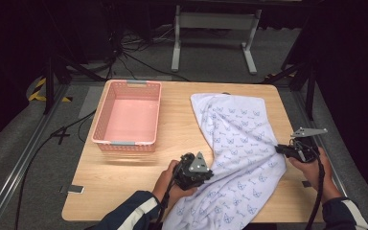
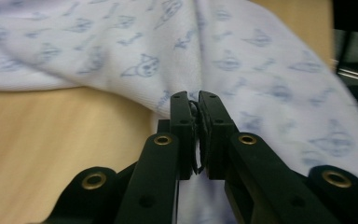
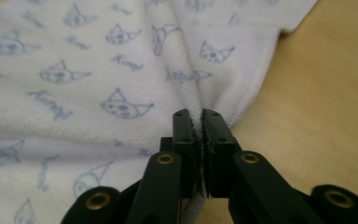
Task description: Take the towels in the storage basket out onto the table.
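Observation:
A white towel [image 1: 239,139] with a blue cat print lies across the right half of the wooden table [image 1: 172,120], its near end hanging over the front edge. My left gripper [image 1: 206,176] is shut on the towel's left edge near the front. In the left gripper view the jaws [image 2: 194,100] pinch a fold of the towel [image 2: 242,70]. My right gripper [image 1: 280,149] is shut on the towel's right edge. In the right gripper view the jaws [image 3: 196,116] clamp a bunched fold of the towel [image 3: 98,74] beside its stitched hem.
A pink plastic basket [image 1: 100,129] stands on the left half of the table with nothing in it. Bare wood [image 1: 124,182] runs in front of the basket. Beyond the far edge are cables and a grey stand [image 1: 215,28] on the floor.

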The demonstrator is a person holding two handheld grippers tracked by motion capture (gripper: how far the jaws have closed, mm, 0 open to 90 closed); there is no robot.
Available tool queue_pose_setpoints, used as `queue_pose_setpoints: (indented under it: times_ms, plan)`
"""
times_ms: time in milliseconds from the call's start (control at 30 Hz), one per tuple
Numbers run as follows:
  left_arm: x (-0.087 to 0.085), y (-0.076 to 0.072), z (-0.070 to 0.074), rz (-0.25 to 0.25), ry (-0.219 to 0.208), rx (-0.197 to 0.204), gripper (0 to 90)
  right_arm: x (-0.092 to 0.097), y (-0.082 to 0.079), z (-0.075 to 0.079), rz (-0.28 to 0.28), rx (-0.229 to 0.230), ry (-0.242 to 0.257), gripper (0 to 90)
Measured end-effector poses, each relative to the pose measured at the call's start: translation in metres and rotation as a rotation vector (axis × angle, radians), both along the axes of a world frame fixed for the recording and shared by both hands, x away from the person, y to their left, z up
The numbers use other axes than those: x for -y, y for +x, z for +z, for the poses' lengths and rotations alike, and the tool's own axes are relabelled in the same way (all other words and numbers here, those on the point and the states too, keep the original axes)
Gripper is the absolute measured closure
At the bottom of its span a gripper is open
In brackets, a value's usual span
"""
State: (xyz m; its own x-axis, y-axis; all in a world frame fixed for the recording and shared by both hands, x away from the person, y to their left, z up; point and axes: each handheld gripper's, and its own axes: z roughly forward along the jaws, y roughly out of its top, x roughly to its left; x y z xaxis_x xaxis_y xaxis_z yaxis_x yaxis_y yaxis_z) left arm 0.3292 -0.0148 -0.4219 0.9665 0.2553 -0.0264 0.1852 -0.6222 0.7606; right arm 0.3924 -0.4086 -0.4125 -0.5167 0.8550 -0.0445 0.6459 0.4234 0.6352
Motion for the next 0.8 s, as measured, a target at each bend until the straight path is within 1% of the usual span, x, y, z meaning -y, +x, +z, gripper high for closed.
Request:
queue_pose_setpoints:
  times_ms: [33, 67, 100, 133, 167, 200, 233, 267, 300, 333, 367, 400, 433, 467, 500, 533, 567, 600, 633, 667, 700, 733, 767, 800]
  plan:
    - [0.006, -0.006, -0.003, -0.032, 0.016, -0.011, 84.4, -0.001, -0.001, -0.004, -0.013, -0.023, -0.016, 83.3]
    - [0.009, -0.01, -0.006, -0.043, 0.017, -0.021, 81.5, -0.001, -0.001, -0.009, -0.005, -0.061, -0.064, 80.8]
    - [0.011, -0.014, -0.008, -0.054, 0.022, -0.042, 77.4, -0.003, -0.001, -0.013, -0.008, -0.081, -0.099, 78.0]
    - [0.011, -0.017, -0.008, -0.052, 0.031, -0.048, 71.4, -0.005, 0.0, -0.015, -0.026, -0.079, -0.132, 69.9]
    - [0.009, -0.018, -0.008, -0.049, 0.03, -0.044, 69.9, -0.007, 0.001, -0.014, -0.034, -0.073, -0.145, 63.7]
    - [0.003, -0.021, -0.006, -0.019, 0.023, -0.05, 66.5, -0.009, 0.002, -0.013, -0.032, -0.049, -0.149, 59.5]
    - [-0.004, -0.02, -0.004, 0.007, 0.011, -0.054, 62.4, -0.014, 0.002, -0.009, -0.023, -0.018, -0.134, 59.3]
    - [-0.012, -0.02, -0.004, 0.045, -0.012, -0.066, 59.7, -0.019, 0.003, -0.005, -0.012, 0.009, -0.121, 57.1]
    - [-0.022, -0.018, -0.004, 0.092, -0.029, -0.089, 57.7, -0.026, 0.004, 0.0, 0.019, 0.045, -0.1, 55.6]
    - [-0.029, -0.017, -0.007, 0.126, -0.025, -0.105, 55.0, -0.038, 0.005, 0.006, 0.081, 0.09, -0.06, 55.7]
    - [-0.035, -0.016, -0.011, 0.144, -0.014, -0.127, 53.0, -0.049, 0.008, 0.009, 0.118, 0.104, -0.042, 55.8]
    - [-0.041, -0.016, -0.017, 0.168, -0.011, -0.145, 52.1, -0.063, 0.012, 0.012, 0.155, 0.108, -0.031, 55.0]
    - [-0.043, -0.017, -0.021, 0.178, 0.001, -0.148, 51.8, -0.082, 0.018, 0.014, 0.226, 0.114, -0.005, 54.8]
    - [-0.044, -0.019, -0.026, 0.184, 0.027, -0.148, 51.3, -0.095, 0.022, 0.014, 0.267, 0.117, 0.004, 55.6]
    - [-0.045, -0.02, -0.029, 0.183, 0.067, -0.142, 50.5, -0.117, 0.029, 0.014, 0.31, 0.108, 0.002, 56.1]
    - [-0.045, -0.021, -0.032, 0.193, 0.072, -0.15, 49.5, -0.136, 0.035, 0.013, 0.359, 0.106, -0.008, 57.2]
    - [-0.044, -0.022, -0.036, 0.204, 0.06, -0.163, 50.1, -0.154, 0.04, 0.011, 0.402, 0.091, -0.004, 58.7]
    - [-0.045, -0.022, -0.037, 0.197, 0.086, -0.162, 50.5, -0.171, 0.046, 0.008, 0.421, 0.073, -0.013, 58.4]
    - [-0.044, -0.023, -0.038, 0.195, 0.093, -0.165, 50.9, -0.186, 0.051, 0.005, 0.444, 0.058, -0.021, 59.2]
    - [-0.044, -0.024, -0.04, 0.198, 0.091, -0.17, 52.6, -0.196, 0.054, 0.003, 0.469, 0.046, -0.029, 60.4]
    - [-0.045, -0.025, -0.041, 0.192, 0.087, -0.163, 54.1, -0.209, 0.06, -0.002, 0.485, 0.022, -0.057, 60.4]
    - [-0.046, -0.027, -0.04, 0.186, 0.089, -0.163, 57.5, -0.216, 0.063, -0.005, 0.488, 0.018, -0.086, 59.7]
    - [-0.047, -0.029, -0.04, 0.192, 0.086, -0.174, 61.2, -0.225, 0.068, -0.009, 0.487, 0.015, -0.109, 60.3]
    - [-0.048, -0.03, -0.04, 0.179, 0.095, -0.17, 66.3, -0.233, 0.077, -0.015, 0.476, -0.018, -0.132, 59.7]
